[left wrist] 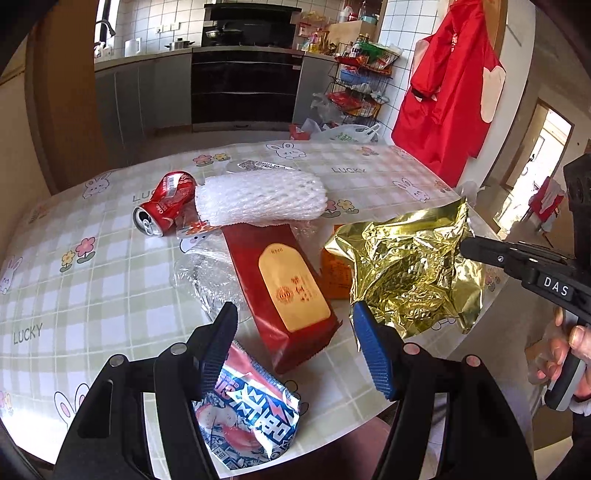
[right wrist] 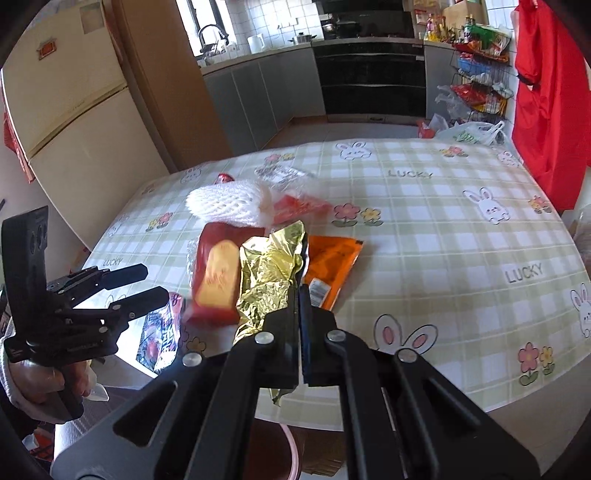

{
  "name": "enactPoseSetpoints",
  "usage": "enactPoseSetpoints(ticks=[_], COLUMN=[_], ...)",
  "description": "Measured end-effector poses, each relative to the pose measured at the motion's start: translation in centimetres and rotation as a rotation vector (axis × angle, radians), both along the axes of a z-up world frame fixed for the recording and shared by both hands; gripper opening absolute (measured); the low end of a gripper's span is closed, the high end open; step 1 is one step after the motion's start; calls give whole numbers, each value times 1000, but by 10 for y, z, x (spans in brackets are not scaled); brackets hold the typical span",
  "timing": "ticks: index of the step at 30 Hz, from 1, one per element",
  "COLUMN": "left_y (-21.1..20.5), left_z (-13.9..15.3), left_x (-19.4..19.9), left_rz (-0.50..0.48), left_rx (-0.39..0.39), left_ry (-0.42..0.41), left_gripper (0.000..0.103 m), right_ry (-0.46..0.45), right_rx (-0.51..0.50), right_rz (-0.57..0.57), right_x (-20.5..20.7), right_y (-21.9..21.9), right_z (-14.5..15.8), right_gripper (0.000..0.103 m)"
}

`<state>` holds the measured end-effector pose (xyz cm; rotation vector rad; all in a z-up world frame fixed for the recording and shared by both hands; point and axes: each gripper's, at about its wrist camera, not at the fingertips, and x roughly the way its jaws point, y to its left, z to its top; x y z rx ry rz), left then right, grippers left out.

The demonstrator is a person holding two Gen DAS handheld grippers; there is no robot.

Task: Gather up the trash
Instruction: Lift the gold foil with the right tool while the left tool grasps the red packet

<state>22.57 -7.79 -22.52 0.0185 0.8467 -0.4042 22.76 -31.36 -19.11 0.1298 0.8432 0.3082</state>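
Now we see the worktop (left wrist: 55, 280) with trash: a foam net (left wrist: 258, 199), a red packet (left wrist: 288, 291), a can (left wrist: 166, 206). Our right claw (right wrist: 298, 295) is clamped on the gold foil (left wrist: 410, 273), lifted over the edge. Our left claw (left wrist: 295, 343) stands apart, empty, above a snack wrapper (left wrist: 255, 417).

Home kitchen: stove (left wrist: 245, 35), fridge (right wrist: 70, 110), sink tap (right wrist: 210, 33).

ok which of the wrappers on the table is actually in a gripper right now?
The crumpled gold foil wrapper: the right gripper is shut on its edge. The red packet, orange packet and blue-and-white wrapper lie untouched; the left gripper is open.
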Motion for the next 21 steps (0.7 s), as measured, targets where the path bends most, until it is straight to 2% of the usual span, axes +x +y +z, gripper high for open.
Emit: enactPoseSetpoints(ticks=[4, 9, 12, 21], left_y=[1, 5, 7, 11], left_z=[-4, -23, -39, -66], left_x=[16, 34, 44, 71], left_rz=[20, 48, 51, 99], left_rx=[-34, -80, -130, -160], left_ry=[47, 127, 204, 332], left_gripper=[63, 63, 57, 56], right_ry=[-25, -31, -25, -20], right_rx=[7, 20, 27, 34], right_rz=[-31, -58, -69, -87], right_x=[0, 1, 0, 1], right_y=[-12, -24, -30, -40], right_z=[7, 8, 4, 1], right_gripper=[5, 5, 5, 5])
